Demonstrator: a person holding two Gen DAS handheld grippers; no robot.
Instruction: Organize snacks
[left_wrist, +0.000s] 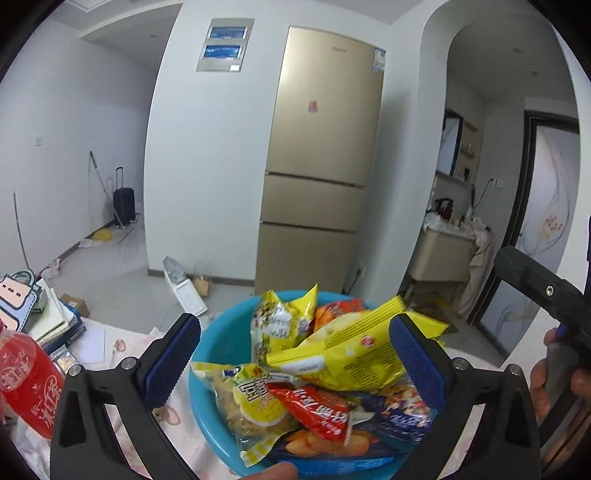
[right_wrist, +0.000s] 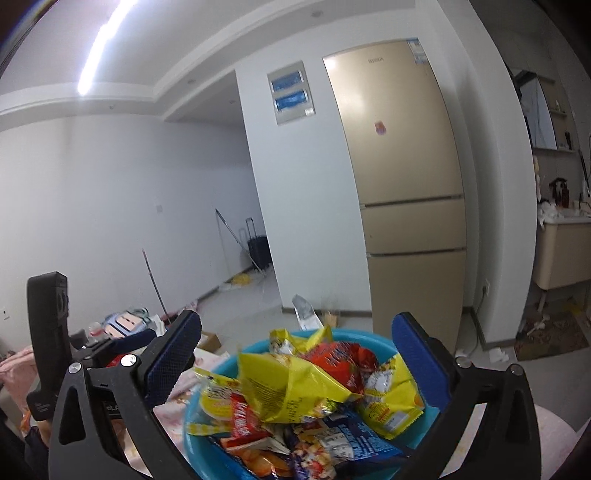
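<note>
A blue plastic basin (left_wrist: 218, 339) sits on a pink-patterned cloth, filled with several snack packets: yellow bags (left_wrist: 343, 354), a red packet (left_wrist: 317, 410) and a dark blue bag (left_wrist: 402, 413). My left gripper (left_wrist: 295, 354) is open, its blue-padded fingers (left_wrist: 173, 362) standing either side of the basin, above it. In the right wrist view the same basin (right_wrist: 207, 450) holds a large yellow bag (right_wrist: 288, 387) and red packets (right_wrist: 340, 362). My right gripper (right_wrist: 295, 358) is open and empty above the basin. The other gripper's body shows at the right of the left wrist view (left_wrist: 543, 295) and at the left of the right wrist view (right_wrist: 48, 332).
A red drink bottle (left_wrist: 26, 384) stands left of the basin. Stacked books and a cartoon bag (left_wrist: 22, 299) lie further left. A gold fridge (left_wrist: 321, 158) stands against the far wall, with boxes on the floor and a washbasin area (left_wrist: 447, 251) to the right.
</note>
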